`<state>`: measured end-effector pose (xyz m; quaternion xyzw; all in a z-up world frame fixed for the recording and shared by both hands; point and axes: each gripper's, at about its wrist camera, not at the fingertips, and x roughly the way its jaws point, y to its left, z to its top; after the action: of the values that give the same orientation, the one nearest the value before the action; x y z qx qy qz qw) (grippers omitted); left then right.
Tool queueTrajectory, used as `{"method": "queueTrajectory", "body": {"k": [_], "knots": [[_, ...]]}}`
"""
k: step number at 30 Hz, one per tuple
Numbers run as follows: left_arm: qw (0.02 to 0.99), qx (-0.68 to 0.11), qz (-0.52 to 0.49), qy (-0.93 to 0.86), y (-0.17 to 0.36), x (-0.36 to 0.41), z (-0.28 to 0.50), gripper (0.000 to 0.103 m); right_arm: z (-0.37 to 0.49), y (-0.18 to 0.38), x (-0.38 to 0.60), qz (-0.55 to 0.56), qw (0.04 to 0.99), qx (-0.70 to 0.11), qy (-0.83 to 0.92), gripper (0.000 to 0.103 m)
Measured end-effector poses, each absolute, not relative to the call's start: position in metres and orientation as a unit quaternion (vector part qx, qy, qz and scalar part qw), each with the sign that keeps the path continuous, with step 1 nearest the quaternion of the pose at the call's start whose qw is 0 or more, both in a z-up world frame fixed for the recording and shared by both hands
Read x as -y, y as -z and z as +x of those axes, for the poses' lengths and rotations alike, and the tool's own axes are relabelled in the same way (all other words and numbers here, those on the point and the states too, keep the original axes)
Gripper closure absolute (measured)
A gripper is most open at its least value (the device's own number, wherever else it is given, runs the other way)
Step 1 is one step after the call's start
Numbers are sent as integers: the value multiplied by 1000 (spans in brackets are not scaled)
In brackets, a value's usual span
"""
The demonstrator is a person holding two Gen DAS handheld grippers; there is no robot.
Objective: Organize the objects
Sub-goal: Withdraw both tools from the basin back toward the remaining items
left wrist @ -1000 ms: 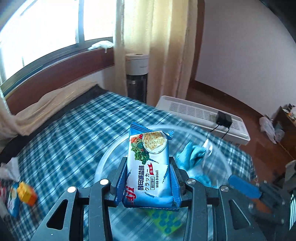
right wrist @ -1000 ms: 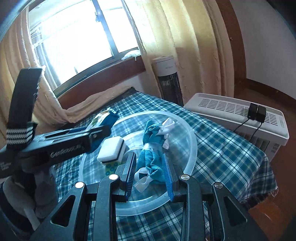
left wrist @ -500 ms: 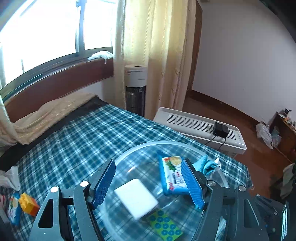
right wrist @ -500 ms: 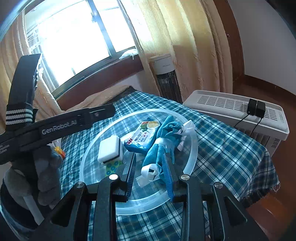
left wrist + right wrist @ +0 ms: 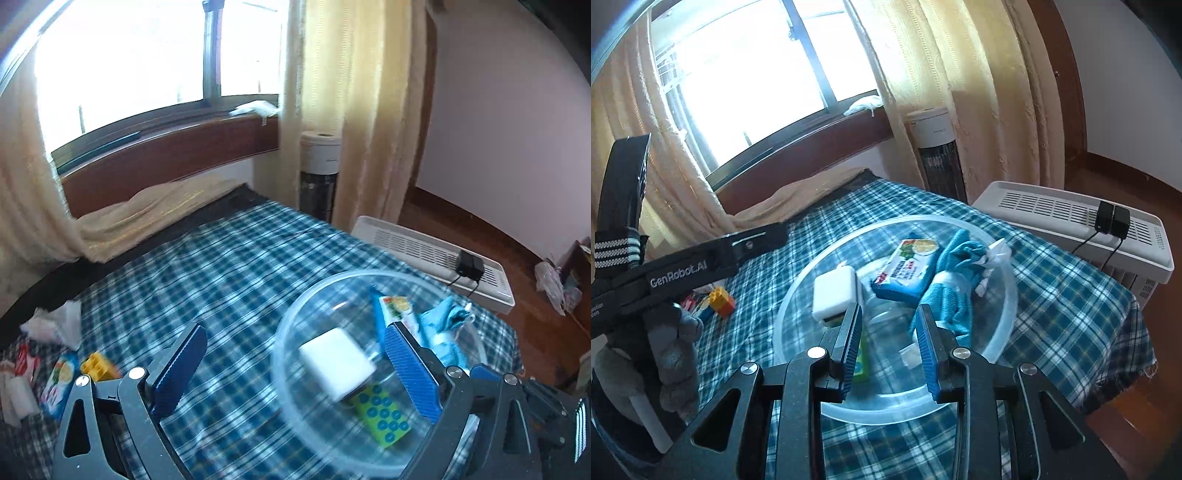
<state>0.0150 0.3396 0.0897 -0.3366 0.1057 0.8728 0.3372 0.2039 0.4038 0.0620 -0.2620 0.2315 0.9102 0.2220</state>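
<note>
In the clear bowl (image 5: 1004, 314) the cracker packet (image 5: 905, 273) lies dropped; left gripper (image 5: 295, 373) jaws just opened wide, empty. Right gripper (image 5: 890, 350) nearly shut, apparently pinching the bowl's rim. Next: fetch the yellow block (image 5: 96, 366) left of the bowl.

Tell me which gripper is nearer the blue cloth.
Right gripper: fingertip beside the cloth in the bowl; the left gripper, jaws just opened, empty, sits beyond the bowl's rim.

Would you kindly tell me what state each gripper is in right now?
Left gripper: open, fingers just spread wide, nothing between them.
Right gripper: closed, nothing clearly gripped; the crumpled teal cloth lies beside its fingers.
</note>
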Motion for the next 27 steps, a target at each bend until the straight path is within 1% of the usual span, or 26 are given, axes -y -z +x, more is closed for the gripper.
{"method": "queueTrajectory", "body": {"k": [3, 13, 18, 20, 22, 23, 27], "knots": [[324, -103, -340, -877, -89, -324, 12, 4, 198, -62, -397, -265, 214, -229, -912, 70], [273, -93, -341, -894, -88, -267, 0, 2, 175, -65, -368, -276, 181, -222, -918, 61], [252, -87, -352, -897, -85, -236, -9, 1, 161, -65, -353, -287, 157, -224, -918, 59], [242, -87, -355, -899, -84, -223, -13, 1, 156, -67, -346, -287, 150, -220, -920, 57], [228, -84, -357, -902, -84, -210, -18, 1, 151, -68, -339, -288, 143, -218, -922, 51], [223, -80, -358, -903, -84, -203, -21, 1, 149, -68, -336, -288, 140, -217, -922, 51], [204, -64, -365, -906, -84, -174, -31, 1, 140, -66, -322, -298, 124, -216, -921, 50]]}}
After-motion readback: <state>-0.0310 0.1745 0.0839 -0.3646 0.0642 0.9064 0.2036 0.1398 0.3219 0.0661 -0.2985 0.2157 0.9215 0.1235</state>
